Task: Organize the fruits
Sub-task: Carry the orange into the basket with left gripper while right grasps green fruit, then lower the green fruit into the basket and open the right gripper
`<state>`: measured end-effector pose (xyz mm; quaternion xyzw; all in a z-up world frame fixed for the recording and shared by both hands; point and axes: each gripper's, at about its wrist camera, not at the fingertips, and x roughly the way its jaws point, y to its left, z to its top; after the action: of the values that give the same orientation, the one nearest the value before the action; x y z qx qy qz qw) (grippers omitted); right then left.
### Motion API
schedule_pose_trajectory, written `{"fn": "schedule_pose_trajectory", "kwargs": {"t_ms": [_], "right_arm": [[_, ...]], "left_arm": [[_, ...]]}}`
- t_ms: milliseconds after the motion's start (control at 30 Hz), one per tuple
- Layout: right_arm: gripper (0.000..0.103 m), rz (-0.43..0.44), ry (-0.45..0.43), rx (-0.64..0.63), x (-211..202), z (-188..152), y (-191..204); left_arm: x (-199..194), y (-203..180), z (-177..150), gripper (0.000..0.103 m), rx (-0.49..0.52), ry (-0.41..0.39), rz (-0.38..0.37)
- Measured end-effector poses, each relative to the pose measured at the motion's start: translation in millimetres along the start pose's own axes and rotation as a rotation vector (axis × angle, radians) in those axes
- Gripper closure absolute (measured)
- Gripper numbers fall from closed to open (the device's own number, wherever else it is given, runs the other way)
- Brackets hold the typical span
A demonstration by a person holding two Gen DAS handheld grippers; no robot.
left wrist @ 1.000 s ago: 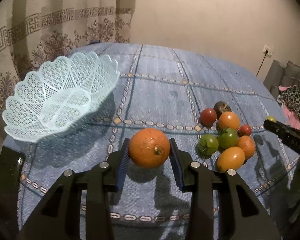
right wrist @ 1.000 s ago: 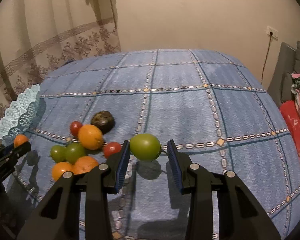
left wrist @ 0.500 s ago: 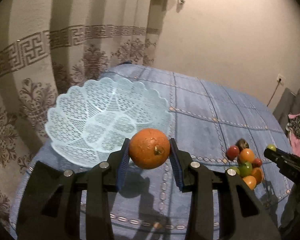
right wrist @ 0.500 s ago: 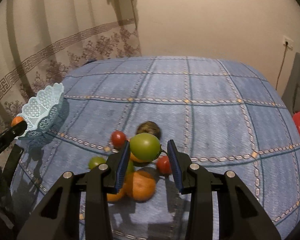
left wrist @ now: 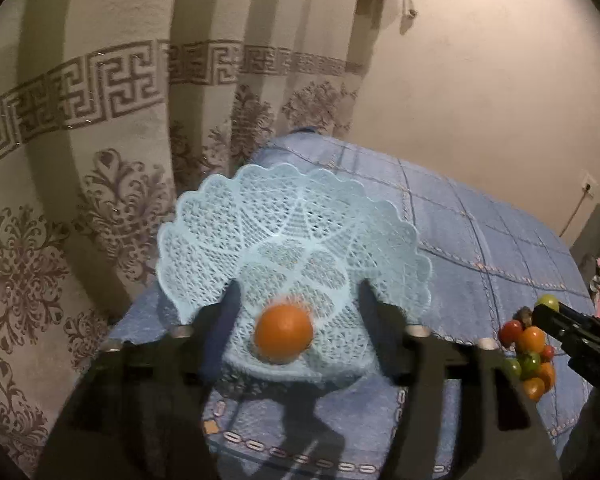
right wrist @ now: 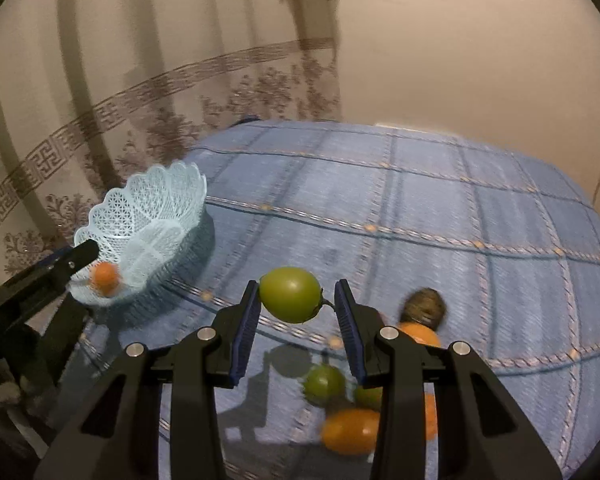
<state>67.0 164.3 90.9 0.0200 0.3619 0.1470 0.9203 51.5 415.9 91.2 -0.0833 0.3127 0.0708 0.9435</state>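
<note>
Left wrist view first: the left gripper (left wrist: 296, 308) has its jaws spread wide, with nothing pinched between them, and the orange (left wrist: 283, 333) sits free in the gap, apart from both blurred fingers, over the near inner wall of the pale blue lattice basket (left wrist: 260, 216); whether the fruit already rests on the mesh or is just above it cannot be told. That basket stands on a blue checked bedcover (left wrist: 480, 248) near its edge, close to a patterned curtain (left wrist: 80, 128). Off to the right of this view lies a heap of small fruits (left wrist: 530, 354), red, orange and green, and the dark tip of the other tool reaches in above it. From the right wrist view, the right gripper (right wrist: 297, 300) is closed on a green fruit (right wrist: 290, 294), the blue-padded fingers (right wrist: 247, 322) pressing it from the left side and at its stem end on the right. Beneath and to the right of it the heap lies on the cover, motion-blurred: a green one (right wrist: 324, 384), an orange one (right wrist: 350, 430) and a dark brownish one (right wrist: 424, 306) at the far side. The basket shows at the left, with the orange inside it just beside the left tool's tip
</note>
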Motion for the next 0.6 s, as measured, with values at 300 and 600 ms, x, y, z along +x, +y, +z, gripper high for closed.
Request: {"fn": "schedule_pose_trajectory", "kwargs": {"t_ms": [300, 600], "right_arm": [[0.064, 0.098, 0.014, -0.058, 21.4, 24.7, 56.4], [0.062, 0.162, 0.03, -0.115, 47.6, 41.5, 101.6]], "left_arm": [[-20.4, 21.9, 12.1, 0.018, -0.033, -0.07, 0.058], [-39.9, 37.6, 13.7, 0.01, -0.058, -0.098, 0.078]]}}
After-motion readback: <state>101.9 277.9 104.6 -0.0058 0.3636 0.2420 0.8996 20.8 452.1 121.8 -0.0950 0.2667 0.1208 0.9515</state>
